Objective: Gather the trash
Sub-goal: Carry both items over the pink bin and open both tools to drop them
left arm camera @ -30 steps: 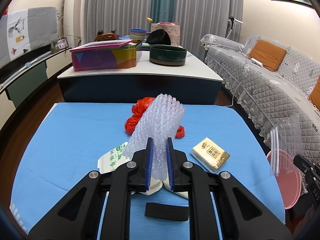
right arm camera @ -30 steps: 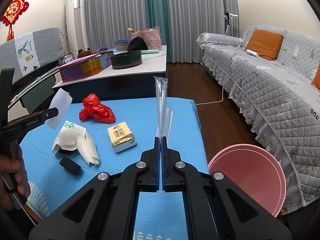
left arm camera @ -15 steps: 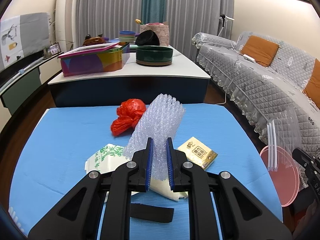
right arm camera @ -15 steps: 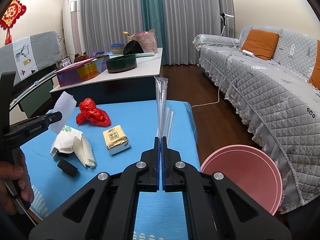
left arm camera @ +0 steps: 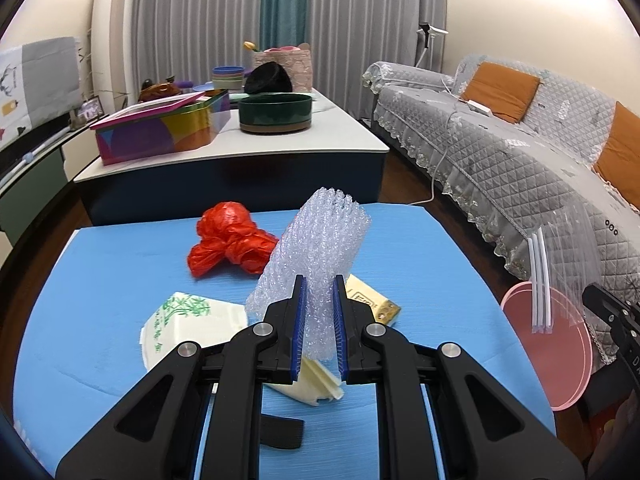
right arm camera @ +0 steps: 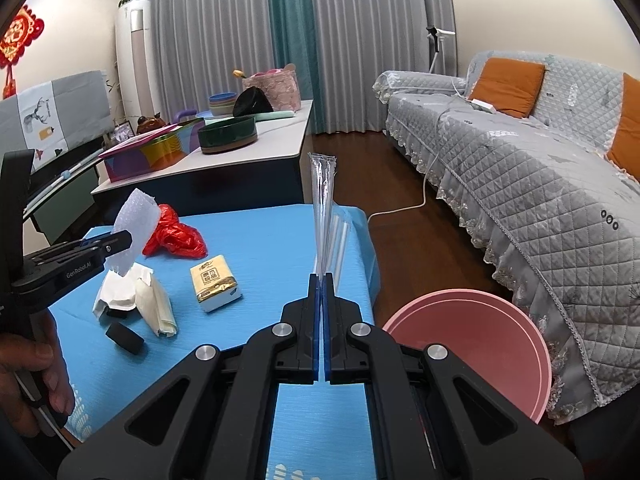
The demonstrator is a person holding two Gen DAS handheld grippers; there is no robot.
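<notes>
Bubble wrap (left arm camera: 316, 252) stands clamped in the left hand-held gripper (left arm camera: 319, 332) at frame centre; the right hand-held gripper (right arm camera: 321, 332) pinches a clear zip bag (right arm camera: 323, 208), empty, above the pink bin (right arm camera: 476, 344), lower right.

A sheet of bubble wrap (left arm camera: 316, 248) is standing upright, pinched at its lower end and raised above the blue table (left arm camera: 100, 280). A clear zip bag (right arm camera: 324, 216) is hanging edge-on past the table's right edge, above the pink bin (right arm camera: 480, 344). A crumpled red plastic bag (left arm camera: 228, 240) is lying near the table's far edge. A yellow tissue pack (right arm camera: 214, 282) is sitting mid-table, a white paper wrapper (right arm camera: 132, 296) (green print on it) is sagging beside it, and a black roll (right arm camera: 124, 338) is resting toward the near edge.
</notes>
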